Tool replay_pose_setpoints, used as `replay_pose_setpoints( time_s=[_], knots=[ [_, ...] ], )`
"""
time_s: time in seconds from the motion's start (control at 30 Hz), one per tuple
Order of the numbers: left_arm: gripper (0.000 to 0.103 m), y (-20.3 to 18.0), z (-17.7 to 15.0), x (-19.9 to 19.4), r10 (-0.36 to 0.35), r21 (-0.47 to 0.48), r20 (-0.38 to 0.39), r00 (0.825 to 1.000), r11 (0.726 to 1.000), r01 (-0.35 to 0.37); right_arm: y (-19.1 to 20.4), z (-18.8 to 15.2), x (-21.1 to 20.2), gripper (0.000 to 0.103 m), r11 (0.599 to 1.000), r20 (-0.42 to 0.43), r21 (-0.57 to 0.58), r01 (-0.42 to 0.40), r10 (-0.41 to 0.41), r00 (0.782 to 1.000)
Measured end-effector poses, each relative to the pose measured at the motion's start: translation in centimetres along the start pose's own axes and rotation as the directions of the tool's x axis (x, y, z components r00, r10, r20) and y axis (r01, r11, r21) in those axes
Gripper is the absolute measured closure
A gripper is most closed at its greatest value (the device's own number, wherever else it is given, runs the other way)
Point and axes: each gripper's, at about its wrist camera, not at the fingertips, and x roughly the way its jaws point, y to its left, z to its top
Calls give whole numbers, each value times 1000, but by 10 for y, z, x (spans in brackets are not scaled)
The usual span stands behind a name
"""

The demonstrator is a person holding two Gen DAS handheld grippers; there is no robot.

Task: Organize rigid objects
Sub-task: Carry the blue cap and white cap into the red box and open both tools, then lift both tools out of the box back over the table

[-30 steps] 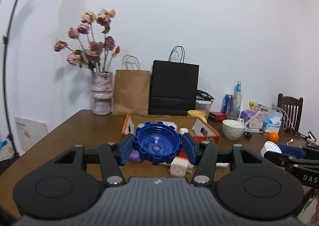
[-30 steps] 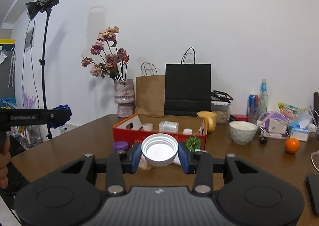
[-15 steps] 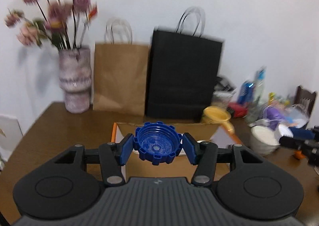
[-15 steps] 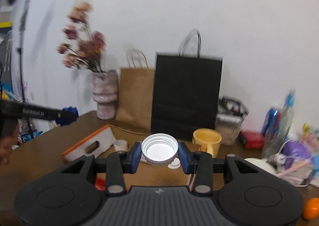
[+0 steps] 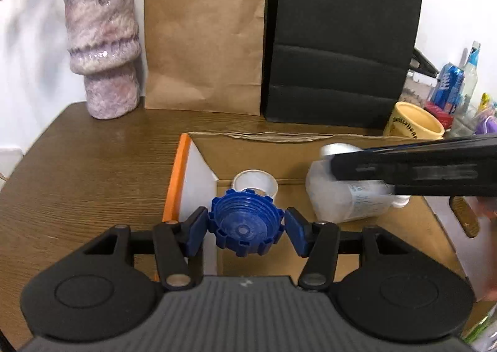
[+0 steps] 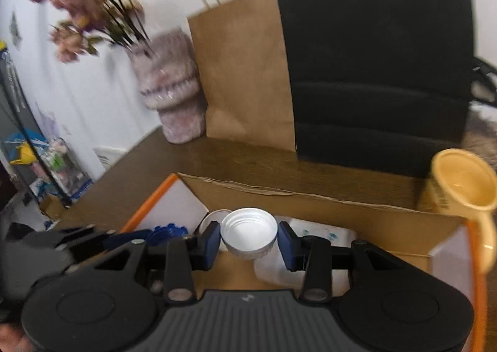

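Note:
My left gripper [image 5: 246, 229] holds a blue ridged cap [image 5: 245, 224] over the left end of the open cardboard box [image 5: 279, 137]. Its jaws stand a little apart from the cap's sides. My right gripper [image 6: 248, 238] holds a white cap [image 6: 248, 232] over the same box [image 6: 310, 196], with small gaps at the pads. Inside the box lie a small white cup [image 5: 255, 179] and a clear plastic bottle [image 5: 341, 200]. The right gripper crosses the left wrist view [image 5: 419, 170] as a blurred black bar. The left gripper and blue cap [image 6: 167, 232] show low left in the right wrist view.
A mottled pink vase [image 5: 104, 47] with flowers, a brown paper bag [image 5: 205, 32] and a black paper bag [image 5: 338, 38] stand behind the box. A yellow mug [image 5: 413, 122] sits by the box's far right corner. Cans and bottles [image 5: 459, 82] crowd the far right.
Both grippers moved forward and down from above the table to just over the box, carrying their caps. The jaws of both now show slight gaps beside the caps.

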Motion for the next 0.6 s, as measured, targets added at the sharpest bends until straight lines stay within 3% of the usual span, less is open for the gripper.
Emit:
replay_pose_setpoints(
  time_s=[0.1,0.17,0.27,0.6],
  knots=[
    [32,4,3,-7,-4,-21,34,999,1000,5,-1,-2,19,56,998,-21,56,-7,8,1000],
    [32,3,5,-10,5,-8,50,999,1000,-4,1,-4,16,48,998,8,66,-18,18,1000],
    [32,7,5,-17,-11,-15,56,998,1000,12,5,-3,3,48,998,41,58,-21,18,999],
    [29,17,12,-106,34,-18,144,989,999,-31,6,3,-118,48,1000,108,28,9,-12,994]
  ],
)
